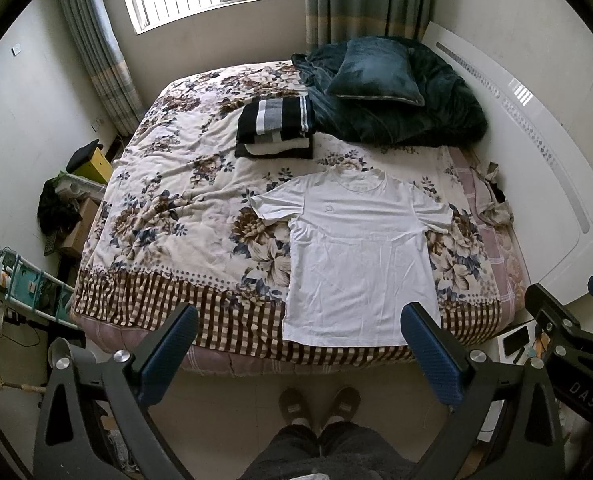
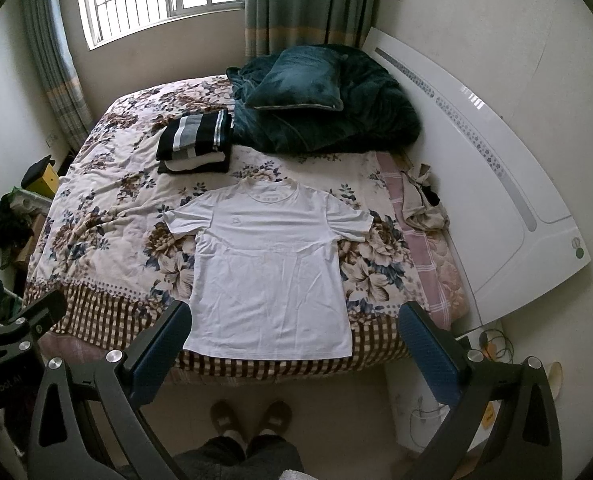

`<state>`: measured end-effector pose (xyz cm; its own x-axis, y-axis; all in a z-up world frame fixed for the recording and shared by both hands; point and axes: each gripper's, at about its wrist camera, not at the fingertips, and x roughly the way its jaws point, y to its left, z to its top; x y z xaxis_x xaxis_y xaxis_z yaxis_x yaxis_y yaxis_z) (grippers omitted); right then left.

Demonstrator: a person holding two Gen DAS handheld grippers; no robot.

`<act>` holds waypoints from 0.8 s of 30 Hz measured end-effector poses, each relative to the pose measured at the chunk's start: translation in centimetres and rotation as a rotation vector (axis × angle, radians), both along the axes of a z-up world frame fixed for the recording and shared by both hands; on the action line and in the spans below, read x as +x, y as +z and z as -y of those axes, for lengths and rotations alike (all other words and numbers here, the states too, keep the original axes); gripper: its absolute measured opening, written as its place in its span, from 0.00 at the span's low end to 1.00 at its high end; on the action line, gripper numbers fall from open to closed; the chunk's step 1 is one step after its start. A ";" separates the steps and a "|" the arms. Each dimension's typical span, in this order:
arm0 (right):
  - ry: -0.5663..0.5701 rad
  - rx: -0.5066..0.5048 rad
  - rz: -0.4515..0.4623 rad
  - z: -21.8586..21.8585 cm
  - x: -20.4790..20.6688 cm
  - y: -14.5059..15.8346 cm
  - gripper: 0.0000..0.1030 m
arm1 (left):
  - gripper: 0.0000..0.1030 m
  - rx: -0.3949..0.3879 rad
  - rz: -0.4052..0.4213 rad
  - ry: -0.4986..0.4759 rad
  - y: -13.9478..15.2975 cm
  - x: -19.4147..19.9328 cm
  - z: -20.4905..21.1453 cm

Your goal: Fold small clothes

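A bedroom seen from above the near edge of a bed (image 1: pixel 168 208), which is covered in a floral blanket with a checked border. At the far left, clutter and boxes sit on the floor beside the bed. The left hand-held gripper (image 1: pixel 296 348) hangs above the near edge of the bed with its blue-padded fingers (image 1: pixel 168 354) spread wide apart, holding nothing. On the far side of the bed, left of centre, lies a stack of folded clothes (image 1: pixel 274 126) topped by a black, grey and white striped piece. To the right, a white T-shirt (image 1: pixel 356 248) lies flat and face up on the blanket, sleeves spread, collar pointing far and hem at the near edge. Behind it, a dark teal blanket (image 1: pixel 416 116) is heaped with a matching cushion (image 1: pixel 376 70) on top. The right hand-held gripper (image 2: pixel 296 344) also hangs wide open and empty, above the shirt's hem. A crumpled beige garment (image 2: pixel 420 204) lies at the bed's right edge, beside a white headboard (image 2: pixel 496 184).
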<state>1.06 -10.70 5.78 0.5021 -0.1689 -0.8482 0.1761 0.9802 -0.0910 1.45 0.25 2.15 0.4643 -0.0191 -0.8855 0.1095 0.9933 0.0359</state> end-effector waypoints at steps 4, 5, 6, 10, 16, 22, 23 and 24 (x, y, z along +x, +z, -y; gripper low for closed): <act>0.002 0.001 -0.001 0.2 -0.1 -0.1 1.00 | 1.00 0.000 0.000 -0.001 -0.1 -0.1 0.0; 0.002 0.001 -0.001 0.2 -0.1 -0.1 1.00 | 1.00 0.000 -0.002 0.000 0.2 0.2 0.0; 0.003 0.001 -0.001 0.0 0.0 0.1 1.00 | 1.00 0.000 -0.001 -0.001 0.3 0.2 0.1; 0.002 0.002 0.000 0.2 -0.1 -0.1 1.00 | 1.00 -0.001 0.001 -0.001 0.2 0.1 0.1; 0.002 0.003 0.000 0.3 -0.2 -0.3 1.00 | 1.00 -0.003 -0.001 -0.001 0.3 0.2 0.1; -0.035 0.023 0.000 0.3 0.4 -0.6 1.00 | 1.00 0.014 0.035 0.009 0.6 4.5 2.3; -0.052 0.034 -0.002 0.5 0.8 -0.8 1.00 | 1.00 0.023 0.052 0.009 0.2 6.0 2.7; -0.077 0.049 0.003 0.9 1.3 -1.3 1.00 | 1.00 0.034 0.074 0.013 -0.6 6.9 2.7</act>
